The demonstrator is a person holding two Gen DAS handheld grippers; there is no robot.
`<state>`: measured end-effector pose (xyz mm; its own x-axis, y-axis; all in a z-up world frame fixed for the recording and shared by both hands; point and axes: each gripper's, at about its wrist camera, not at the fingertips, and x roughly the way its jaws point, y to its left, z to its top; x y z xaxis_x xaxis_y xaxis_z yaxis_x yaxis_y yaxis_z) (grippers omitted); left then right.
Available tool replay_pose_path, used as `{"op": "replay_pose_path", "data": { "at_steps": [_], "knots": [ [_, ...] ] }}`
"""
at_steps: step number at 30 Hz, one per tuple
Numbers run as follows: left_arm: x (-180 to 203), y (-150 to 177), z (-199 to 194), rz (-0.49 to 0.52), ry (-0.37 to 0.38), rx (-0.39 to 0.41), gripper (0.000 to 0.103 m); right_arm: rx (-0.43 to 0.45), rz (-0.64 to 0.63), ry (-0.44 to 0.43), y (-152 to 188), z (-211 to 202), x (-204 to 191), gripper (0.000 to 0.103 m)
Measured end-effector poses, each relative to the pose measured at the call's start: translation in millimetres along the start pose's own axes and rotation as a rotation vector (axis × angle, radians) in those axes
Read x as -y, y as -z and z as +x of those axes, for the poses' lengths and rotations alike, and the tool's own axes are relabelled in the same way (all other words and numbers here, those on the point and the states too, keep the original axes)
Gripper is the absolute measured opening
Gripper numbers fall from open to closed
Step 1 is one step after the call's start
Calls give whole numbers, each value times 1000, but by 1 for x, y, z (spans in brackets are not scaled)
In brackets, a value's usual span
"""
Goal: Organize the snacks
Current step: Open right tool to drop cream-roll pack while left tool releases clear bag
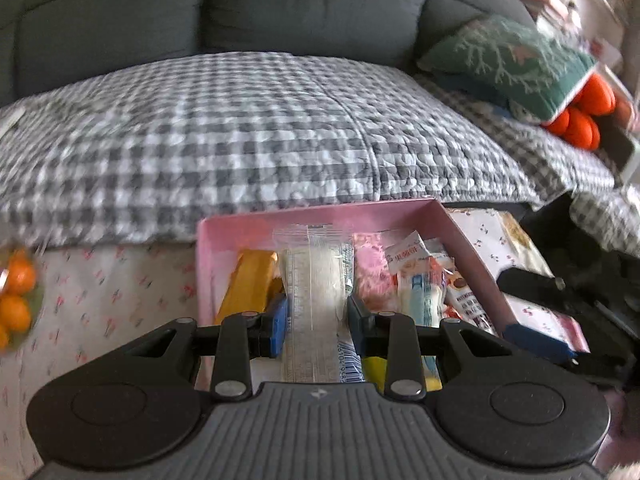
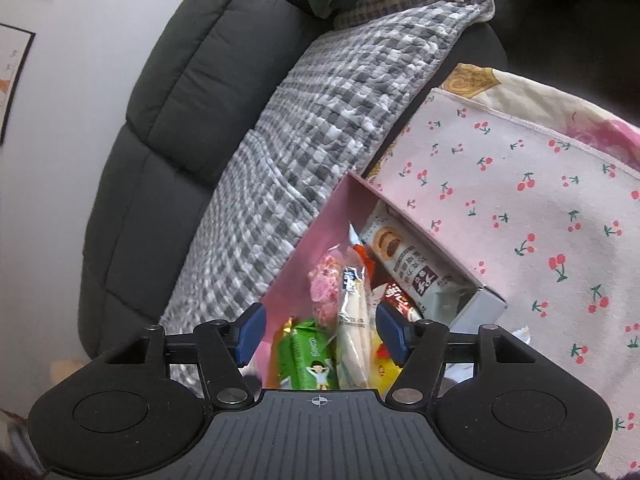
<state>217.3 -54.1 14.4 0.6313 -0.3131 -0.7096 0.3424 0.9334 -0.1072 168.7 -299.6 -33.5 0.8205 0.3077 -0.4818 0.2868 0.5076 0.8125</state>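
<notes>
A pink box (image 1: 320,214) stands on the cloth-covered table in front of the sofa, with several wrapped snacks in it. My left gripper (image 1: 317,322) hangs over the box, shut on a long clear-wrapped snack bar (image 1: 316,292). A yellow packet (image 1: 248,284) lies left of the bar and a pink packet (image 1: 372,276) right of it. My right gripper (image 2: 322,332) is open above the same pink box (image 2: 320,232). Between its blue pads, untouched, lie a green packet (image 2: 308,352) and a cream wafer packet (image 2: 354,332). One of the right gripper's fingers (image 1: 532,282) shows at the box's right side.
A grey sofa (image 1: 312,4) with a checked quilt (image 1: 240,132) runs just behind the box. A green cushion (image 1: 508,56) lies at its right end. Oranges (image 1: 16,292) sit at the table's left edge. A cherry-print cloth (image 2: 520,220) lies right of the box.
</notes>
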Motion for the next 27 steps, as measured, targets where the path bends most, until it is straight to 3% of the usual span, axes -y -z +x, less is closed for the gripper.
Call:
{"op": "replay_pose_path", "data": {
  "at_steps": [5,10,13,16,21,27],
  "knots": [
    [17,-16,32,110,-52,-39,29,-14,-41,34,2,2,-4,62],
    [21,-25,55,143,-59,-100,30,-20,-59,60,3,5,-3,62],
    [21,-27,57,140,-68,-83,39,-22,-70,71,2,5,-3,63],
    [21,-25,54,152,-75,-68,50,-17,-77,74,2,5,-3,72],
    [25,-21,47,178,-82,-50,67,-20,-92,69,2,1,-6,73],
    [28,-16,31,184,-95,-35,75,-27,-118,69,3,-7,-12,80]
  ]
}}
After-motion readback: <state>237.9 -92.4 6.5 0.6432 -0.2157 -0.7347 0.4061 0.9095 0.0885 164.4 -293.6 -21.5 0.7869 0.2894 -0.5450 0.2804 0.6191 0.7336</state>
